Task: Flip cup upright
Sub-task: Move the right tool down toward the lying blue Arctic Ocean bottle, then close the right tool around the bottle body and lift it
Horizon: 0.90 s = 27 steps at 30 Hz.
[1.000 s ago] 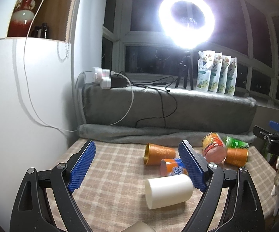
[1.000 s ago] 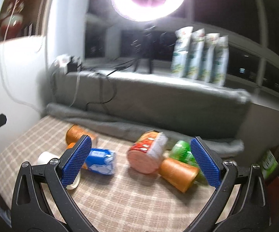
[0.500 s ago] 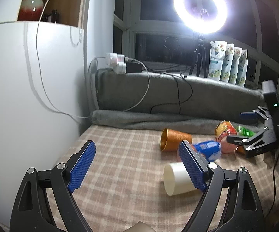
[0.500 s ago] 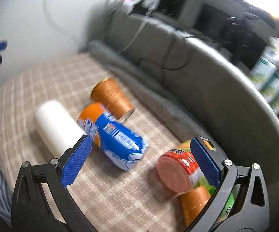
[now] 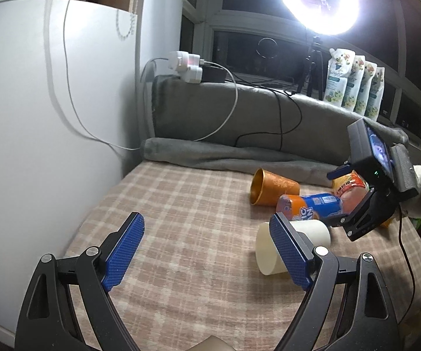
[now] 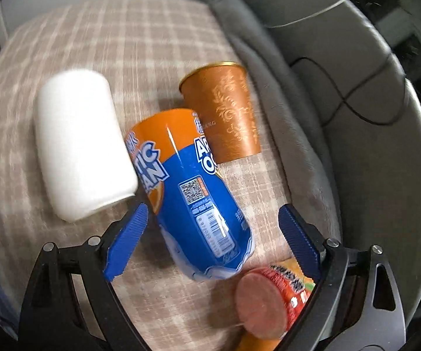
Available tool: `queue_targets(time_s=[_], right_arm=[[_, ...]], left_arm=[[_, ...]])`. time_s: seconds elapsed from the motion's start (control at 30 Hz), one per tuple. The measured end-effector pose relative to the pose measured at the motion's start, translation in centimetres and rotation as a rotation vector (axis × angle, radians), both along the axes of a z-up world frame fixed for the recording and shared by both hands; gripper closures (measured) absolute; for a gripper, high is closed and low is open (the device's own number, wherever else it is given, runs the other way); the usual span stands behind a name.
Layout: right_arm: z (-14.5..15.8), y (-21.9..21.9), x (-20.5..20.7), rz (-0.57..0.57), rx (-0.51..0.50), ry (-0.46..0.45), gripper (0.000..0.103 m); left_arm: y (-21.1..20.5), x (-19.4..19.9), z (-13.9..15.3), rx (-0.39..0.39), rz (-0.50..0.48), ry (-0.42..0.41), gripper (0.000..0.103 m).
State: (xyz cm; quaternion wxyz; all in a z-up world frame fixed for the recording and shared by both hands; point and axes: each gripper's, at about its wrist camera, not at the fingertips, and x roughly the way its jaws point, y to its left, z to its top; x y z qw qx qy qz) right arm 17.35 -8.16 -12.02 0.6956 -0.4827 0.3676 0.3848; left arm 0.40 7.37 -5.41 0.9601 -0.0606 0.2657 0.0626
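Several cups lie on their sides on the checked cloth (image 5: 187, 222). A white cup (image 6: 79, 143) lies left, an orange-and-blue cup (image 6: 192, 193) in the middle, a bronze cup (image 6: 225, 111) beyond it. My right gripper (image 6: 210, 234) is open, its fingers either side of the orange-and-blue cup's base end. In the left wrist view the white cup (image 5: 295, 242) lies partly behind my right finger, with the orange-and-blue cup (image 5: 309, 207) and bronze cup (image 5: 271, 187) behind it. My left gripper (image 5: 207, 251) is open and empty, low over the cloth. The right gripper's body (image 5: 368, 204) hangs over the cups.
A red-labelled cup (image 6: 271, 298) lies near my right finger. A grey blanket (image 5: 239, 134) covers the ledge behind, with cables and a plug strip (image 5: 187, 64). A ring light (image 5: 318, 0) and refill pouches (image 5: 353, 79) stand at the window. A white cabinet (image 5: 35, 117) is left.
My right gripper has swung down and in over the lying cups, now straddling the orange-and-blue cup. My left gripper has drifted slightly left and stayed open.
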Motion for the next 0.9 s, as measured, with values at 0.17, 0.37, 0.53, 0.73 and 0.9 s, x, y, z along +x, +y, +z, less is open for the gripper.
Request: queue_targets(time_s=[0.17, 0.37, 0.53, 0.73, 0.9], right_arm=[[-1.5, 1.3, 0.9, 0.052, -0.067, 0.014, 0.01], [-3.4, 2.3, 1.2, 0.077, -0.126, 0.018, 0.026], [-2.8, 2.0, 1.4, 0.063, -0.096, 0.007, 0.028], [-0.4, 0.7, 0.2, 0.036, -0.041, -0.017, 0.029], [2.3, -1.1, -1.9, -0.002, 0.05, -0.019, 0.029]], left_arm=[[0.5, 0.1, -0.2, -0.001, 0.017, 0.007, 0.015], [1.2, 0.4, -0.4, -0.013, 0.037, 0.016, 0.015], [1.5, 0.6, -0.6, -0.012, 0.041, 0.021, 0.015], [1.0, 0.8, -0.7, -0.015, 0.027, 0.024, 0.015], [0.5, 0.6, -0.3, -0.012, 0.012, 0.011, 0.015]])
